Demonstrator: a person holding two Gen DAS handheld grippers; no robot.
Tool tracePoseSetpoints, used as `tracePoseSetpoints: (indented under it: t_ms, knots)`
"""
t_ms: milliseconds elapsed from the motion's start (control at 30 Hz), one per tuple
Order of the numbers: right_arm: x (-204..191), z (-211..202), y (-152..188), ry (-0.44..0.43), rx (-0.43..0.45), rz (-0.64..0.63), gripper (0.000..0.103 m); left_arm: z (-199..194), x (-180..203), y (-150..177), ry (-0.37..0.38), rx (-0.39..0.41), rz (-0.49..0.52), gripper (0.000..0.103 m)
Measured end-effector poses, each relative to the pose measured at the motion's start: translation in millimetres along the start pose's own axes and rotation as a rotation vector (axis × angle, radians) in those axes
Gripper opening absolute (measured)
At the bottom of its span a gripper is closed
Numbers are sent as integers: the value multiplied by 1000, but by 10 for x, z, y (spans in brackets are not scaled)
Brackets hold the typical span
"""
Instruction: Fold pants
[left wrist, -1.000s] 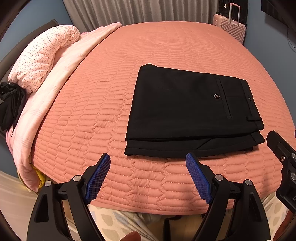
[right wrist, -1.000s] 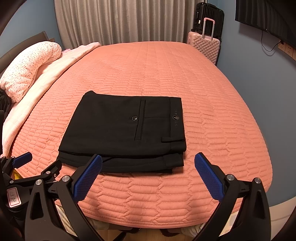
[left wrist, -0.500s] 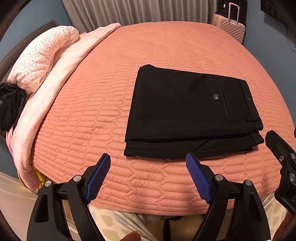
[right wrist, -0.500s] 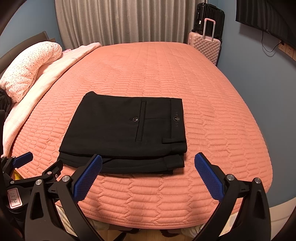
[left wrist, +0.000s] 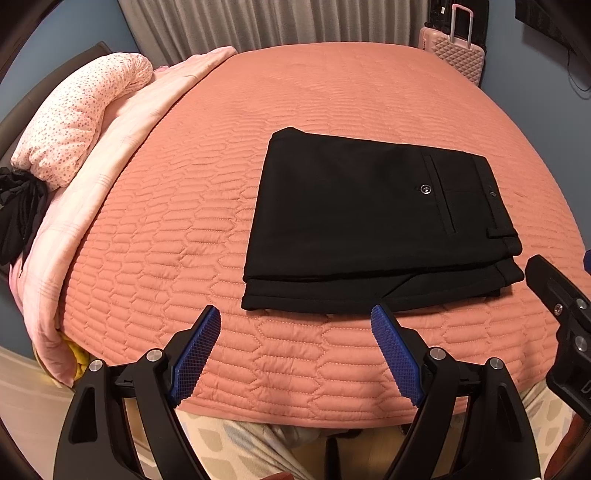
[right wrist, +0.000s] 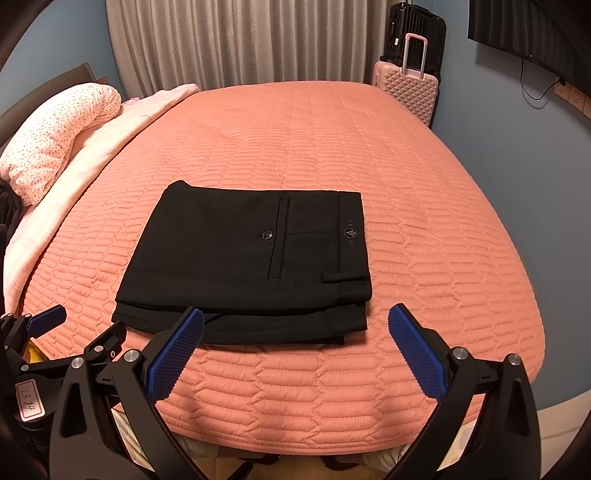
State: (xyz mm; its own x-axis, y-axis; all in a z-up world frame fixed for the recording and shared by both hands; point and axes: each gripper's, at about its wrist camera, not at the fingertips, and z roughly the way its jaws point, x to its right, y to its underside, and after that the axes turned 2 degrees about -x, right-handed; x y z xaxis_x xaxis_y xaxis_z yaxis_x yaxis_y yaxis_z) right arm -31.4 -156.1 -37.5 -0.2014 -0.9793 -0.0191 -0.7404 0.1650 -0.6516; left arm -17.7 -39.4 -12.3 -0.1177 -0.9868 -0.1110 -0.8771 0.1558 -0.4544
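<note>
Black woven pants (left wrist: pixel 362 221) lay folded into a flat, roughly rectangular stack on the near half of the bed, with the waistband at the right end. The top layer showed a welt back pocket with a single dark button (right wrist: pixel 266 235), a belt loop and a small emblem on the waistband. Beneath it, lower layers protruded slightly along the near edge, forming stepped folds.

The bed carried a salmon-pink quilted coverlet (right wrist: pixel 424 229), stitched in rows of elongated hexagons, smooth and lightly padded. At the left edge lay a pale pink plaid blanket (left wrist: pixel 122 147) with a rolled, dotted white-and-pink cushion (left wrist: pixel 81 114) on top of it.

The left gripper (left wrist: pixel 295 325) hovered above the near edge of the bed with its jaws set wide and nothing between them; its blue, grid-textured pads (left wrist: pixel 195 354) were clear of the fabric. The right gripper (right wrist: pixel 295 325) was likewise spread wide and empty, positioned just short of the near-right corner of the pants, its left pad overlapping the stack's edge in the right wrist view only.

Behind the bed stood grey pleated curtains (right wrist: pixel 240 40) and a pink hard-shell suitcase with a diamond-embossed surface (right wrist: pixel 410 88), with a black ribbed suitcase (right wrist: pixel 413 33) behind it.
</note>
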Motion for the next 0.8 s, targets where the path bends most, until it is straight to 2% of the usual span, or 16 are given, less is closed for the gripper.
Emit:
tracePoseSetpoints:
  t_ms: [167, 333, 800]
  knots:
    - [3, 3, 3, 2, 0, -2, 98, -15, -50, -20, 47, 3, -30, 82]
    - [13, 1, 4, 1, 2, -1, 98, -63, -43, -24, -12, 39, -17, 86]
    - [43, 12, 0, 5, 0, 1, 98, -88, -60, -34, 10, 67, -20, 86]
